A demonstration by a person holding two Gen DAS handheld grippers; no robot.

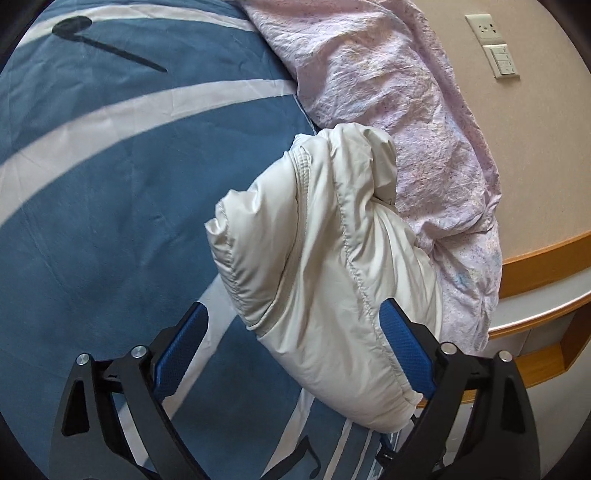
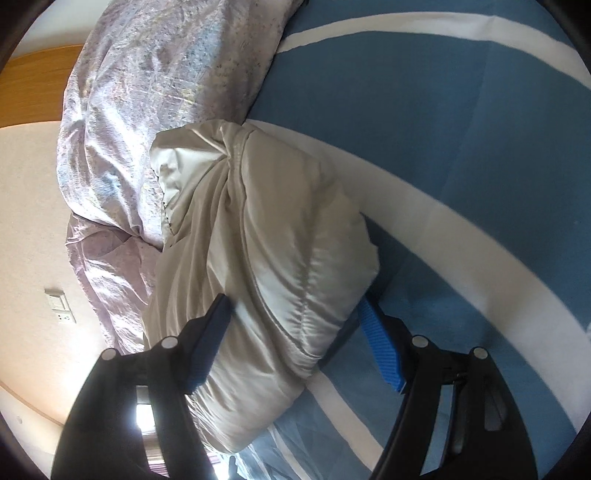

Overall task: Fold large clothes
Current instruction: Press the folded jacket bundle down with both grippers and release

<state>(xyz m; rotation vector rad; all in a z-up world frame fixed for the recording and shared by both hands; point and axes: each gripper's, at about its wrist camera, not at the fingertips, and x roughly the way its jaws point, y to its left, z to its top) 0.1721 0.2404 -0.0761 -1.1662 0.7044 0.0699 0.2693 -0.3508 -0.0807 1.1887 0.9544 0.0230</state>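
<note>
A cream puffy jacket [image 1: 325, 240], bunched into a thick bundle, lies on the blue bedspread with white stripes [image 1: 92, 184]. My left gripper [image 1: 293, 304] straddles its near end. The right pad [image 1: 402, 339] rests against the fabric, and bedspread shows between the left pad [image 1: 184, 339] and the jacket, so it is open. In the right wrist view the jacket [image 2: 258, 221] fills my right gripper [image 2: 293, 299]. One finger [image 2: 210, 332] presses into its top and the other pad [image 2: 380, 343] meets its underside at the tip.
A crumpled pink duvet [image 1: 388, 92] is heaped against the far end of the jacket and shows again as the duvet [image 2: 147, 92] in the right wrist view. Behind it are a beige wall with a socket [image 1: 484, 27] and switch [image 1: 502, 61], and a wooden ledge [image 1: 546, 251].
</note>
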